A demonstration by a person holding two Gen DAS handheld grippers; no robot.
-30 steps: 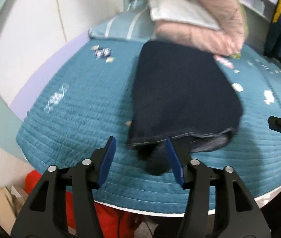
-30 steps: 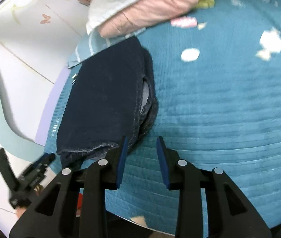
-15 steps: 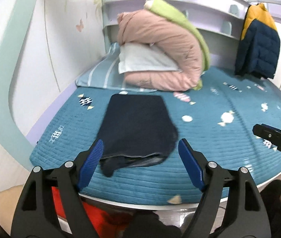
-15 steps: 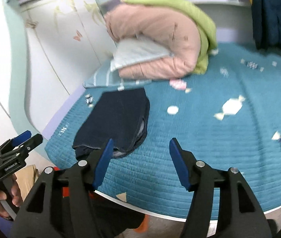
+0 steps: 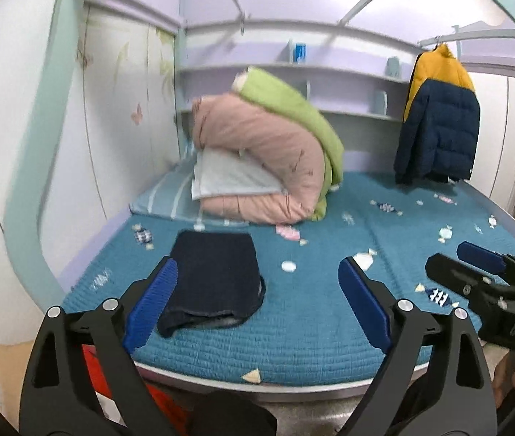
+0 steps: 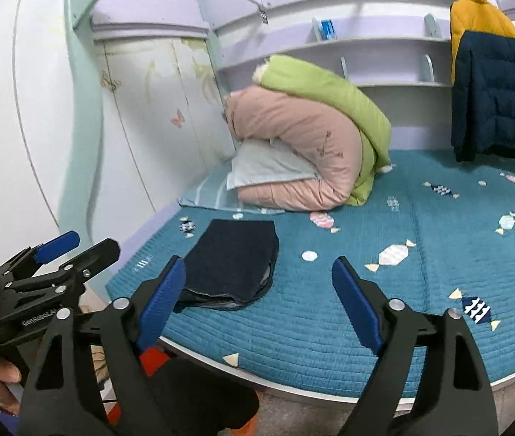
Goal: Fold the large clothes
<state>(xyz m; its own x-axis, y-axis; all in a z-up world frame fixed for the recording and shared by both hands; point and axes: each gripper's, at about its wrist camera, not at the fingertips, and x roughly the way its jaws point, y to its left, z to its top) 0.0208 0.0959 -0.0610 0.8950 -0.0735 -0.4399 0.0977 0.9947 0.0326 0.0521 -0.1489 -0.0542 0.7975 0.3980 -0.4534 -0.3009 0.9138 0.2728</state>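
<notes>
Fold looks finished: dark garment (image 5: 214, 276) lying as a compact rectangle on the bed (image 5: 312, 330), near the front edge, left of middle, just in front of the pink quilt (image 5: 264, 167). Left hand-held gripper (image 5: 257, 301) held above and clear of it, jaws opening wide, nothing between them. Right hand-held gripper (image 6: 257, 301) likewise (opening, empty, well short of the cloth). Next, probably: either done, or fetching another piece, perhaps the jacket (image 6: 490, 87) hanging at the far right, which calls for a long reach across the bed.
</notes>
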